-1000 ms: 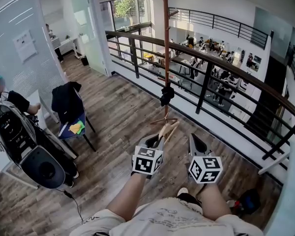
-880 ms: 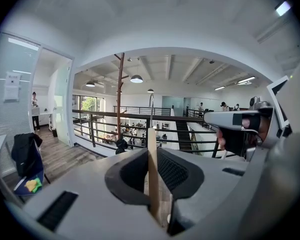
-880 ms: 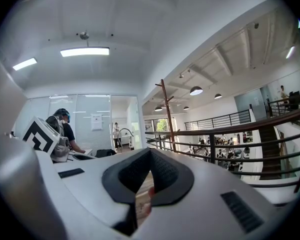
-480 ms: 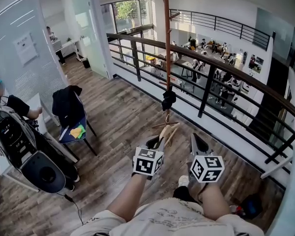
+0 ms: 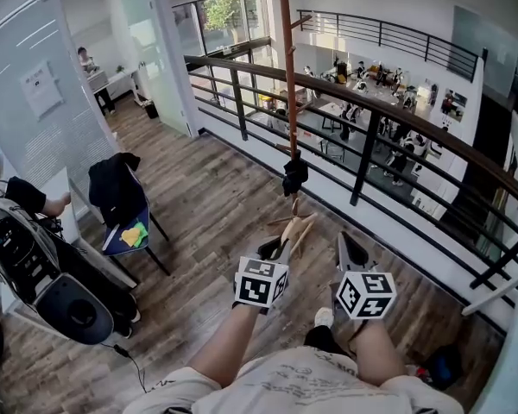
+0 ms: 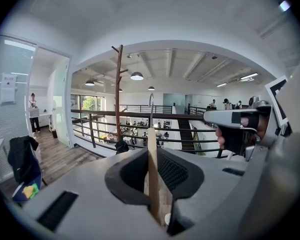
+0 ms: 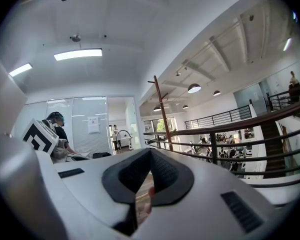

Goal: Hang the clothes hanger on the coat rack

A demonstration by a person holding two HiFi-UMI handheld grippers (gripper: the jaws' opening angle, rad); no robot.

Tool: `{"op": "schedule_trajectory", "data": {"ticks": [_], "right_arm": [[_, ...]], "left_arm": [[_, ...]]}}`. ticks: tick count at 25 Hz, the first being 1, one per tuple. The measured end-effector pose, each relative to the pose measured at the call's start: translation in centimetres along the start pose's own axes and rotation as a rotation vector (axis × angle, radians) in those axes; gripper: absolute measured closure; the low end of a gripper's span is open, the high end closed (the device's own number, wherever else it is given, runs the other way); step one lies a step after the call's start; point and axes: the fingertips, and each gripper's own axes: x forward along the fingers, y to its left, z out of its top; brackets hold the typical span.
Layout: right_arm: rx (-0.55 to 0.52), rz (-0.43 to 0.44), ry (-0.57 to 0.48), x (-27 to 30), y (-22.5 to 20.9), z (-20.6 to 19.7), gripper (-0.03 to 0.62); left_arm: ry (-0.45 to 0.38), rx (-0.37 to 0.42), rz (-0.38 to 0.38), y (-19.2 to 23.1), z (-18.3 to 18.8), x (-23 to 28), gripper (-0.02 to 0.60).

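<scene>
A tall brown coat rack point(image 5: 285, 76) stands by the balcony railing, with a black item point(image 5: 294, 175) hanging low on its pole. My left gripper point(image 5: 275, 247) is shut on a wooden clothes hanger point(image 5: 295, 229), held a little short of the pole's foot. In the left gripper view the hanger point(image 6: 152, 169) stands edge-on between the jaws with its metal hook point(image 6: 151, 104) upward, and the rack point(image 6: 119, 94) lies ahead to the left. My right gripper point(image 5: 350, 250) hovers beside the left one, shut with nothing in it. The rack point(image 7: 162, 109) also shows in the right gripper view.
A dark railing point(image 5: 363, 153) runs diagonally behind the rack, with a drop to a lower floor beyond. At left are a chair with a black jacket point(image 5: 116, 188), a large black bag point(image 5: 43, 274) and a glass partition point(image 5: 34, 93). A person's arm point(image 5: 30, 195) reaches in at far left.
The view has shifted slightly and the rack pole sits a little more to the left. Both grippers have kept their places, and the left one has kept hold of the hanger.
</scene>
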Motion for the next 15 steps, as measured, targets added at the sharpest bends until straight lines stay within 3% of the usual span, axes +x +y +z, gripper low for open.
{"op": "schedule_trajectory", "data": {"ticks": [15], "right_arm": [[0.033,-0.02,-0.006,5.9,-5.9,0.5,0.594]], "left_arm": [[0.029,0.005,-0.006,1.2,1.7,7.7,0.526]]}}
